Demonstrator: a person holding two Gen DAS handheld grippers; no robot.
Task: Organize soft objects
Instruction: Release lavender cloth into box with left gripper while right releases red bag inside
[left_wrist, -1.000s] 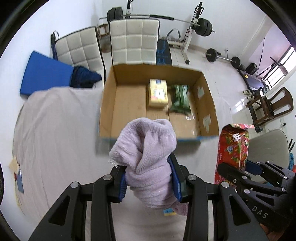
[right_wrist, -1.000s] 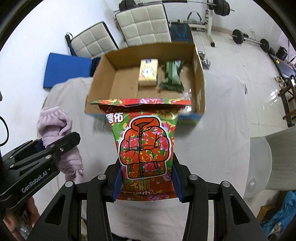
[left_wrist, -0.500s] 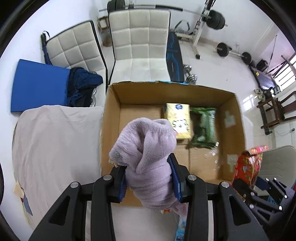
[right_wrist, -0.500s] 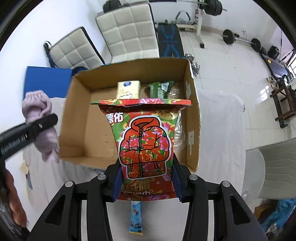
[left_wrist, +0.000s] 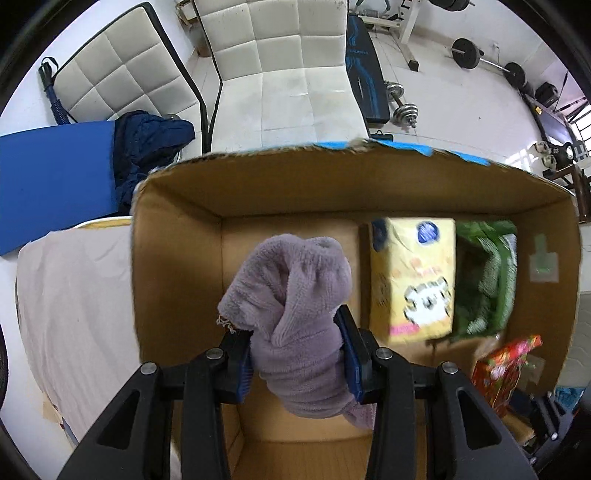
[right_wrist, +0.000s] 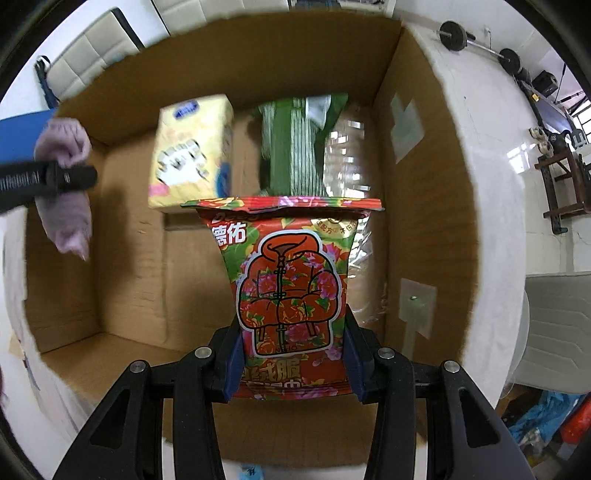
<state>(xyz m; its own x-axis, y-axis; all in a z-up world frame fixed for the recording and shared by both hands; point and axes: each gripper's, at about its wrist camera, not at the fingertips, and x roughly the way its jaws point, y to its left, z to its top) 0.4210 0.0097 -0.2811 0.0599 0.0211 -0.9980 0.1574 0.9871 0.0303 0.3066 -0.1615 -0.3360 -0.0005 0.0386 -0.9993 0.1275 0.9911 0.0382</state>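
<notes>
Packet (right_wrist: 291, 295) upright, top toward box (right_wrist: 424, 229)

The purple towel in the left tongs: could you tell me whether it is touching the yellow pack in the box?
Apart. The left wrist view shows bare cardboard between the towel and the yellow pack.

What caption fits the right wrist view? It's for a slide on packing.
Right gripper holds a red snack bag over the cardboard box; left gripper brings a purple cloth.
</notes>
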